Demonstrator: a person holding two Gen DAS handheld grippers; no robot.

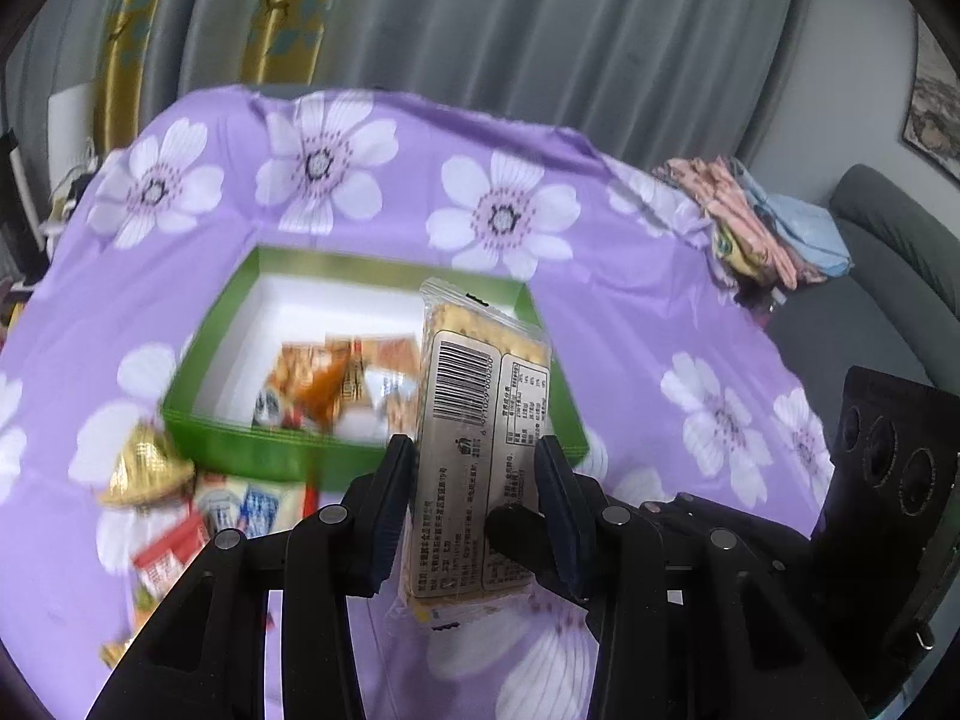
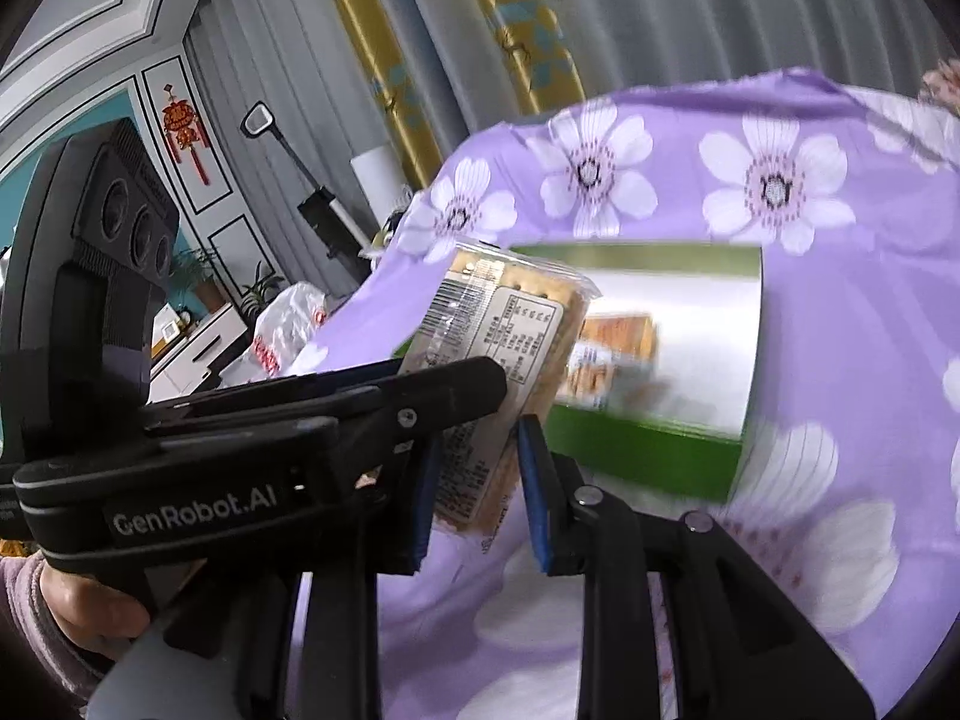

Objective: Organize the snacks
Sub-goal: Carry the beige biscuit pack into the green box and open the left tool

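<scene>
1. The cracker pack is hanging in the air just in front of the green box, above its near wall, and both tools are on it. The left gripper is clamping it by the long sides. The right gripper is pinching its lower end between the blue pads, as far as I can tell through the blur.

2. The box is sitting open-topped on the purple flowered cloth. Its far half is showing bare white floor, while a pile of orange snack packets is taking up the near part.

3. To the right of the box and behind it, the cloth is lying bare out to its edge.

4. Only the left wrist view is showing the loose snacks lying on the cloth just outside the box's near-left corner, with a gold-wrapped one closest to the box wall. It's also the only view showing the folded clothes at the far right cloth edge, well apart from the box, and a grey sofa past them.

5. Only the right wrist view is showing a hand in a pinkish sleeve gripping the left tool's handle, plus a white plastic bag off the cloth's left edge, potted plants and a red hanging ornament on the wall.

6. In that view, the left tool's body is lying across the pack's left side and hiding that part.

7. Grey curtains with gold bands are hanging behind the table.
</scene>
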